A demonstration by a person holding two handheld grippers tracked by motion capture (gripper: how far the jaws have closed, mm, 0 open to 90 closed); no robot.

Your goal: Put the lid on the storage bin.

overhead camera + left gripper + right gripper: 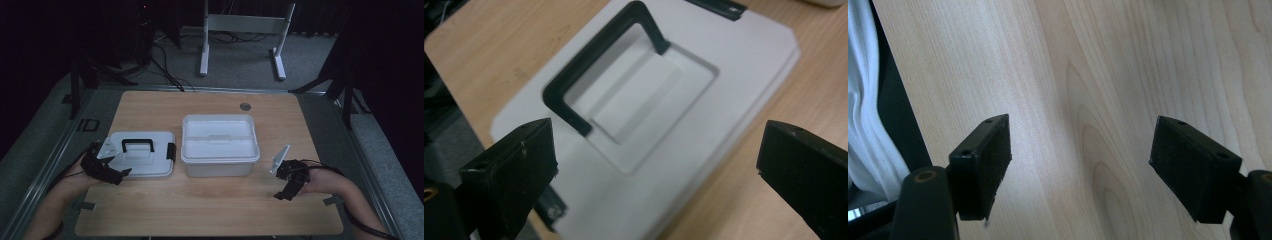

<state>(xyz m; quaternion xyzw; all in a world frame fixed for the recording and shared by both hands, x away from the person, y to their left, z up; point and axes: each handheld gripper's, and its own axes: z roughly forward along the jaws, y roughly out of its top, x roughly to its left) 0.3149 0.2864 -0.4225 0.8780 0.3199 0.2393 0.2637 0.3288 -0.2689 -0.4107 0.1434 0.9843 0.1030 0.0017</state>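
Where the light wooden counter (210, 200) meets the grey carpeted floor beyond its far edge, a white metal frame on two feet (245, 30) stands among black cables, and a small round grey disc (245, 106) sits in the counter near that far edge. In the middle of the counter stands an open white rectangular plastic box (220, 145), and just beside it, towards the person's left, lies the flat white plastic lid with a black fold-down handle (142, 152), with a black latch (171, 151) on the side facing the box. The left gripper (122, 175) hangs at the lid's near left corner, jaws spread wide and gripping nothing; in the left gripper view the lid (644, 115) lies below and between the two jaws, its handle (589, 60) lying in its recess, with nothing between gripper and lid. The right gripper (285, 194) hovers over bare counter, well apart from the box on its right side, jaws likewise spread with only wood grain (1083, 125) beneath them.
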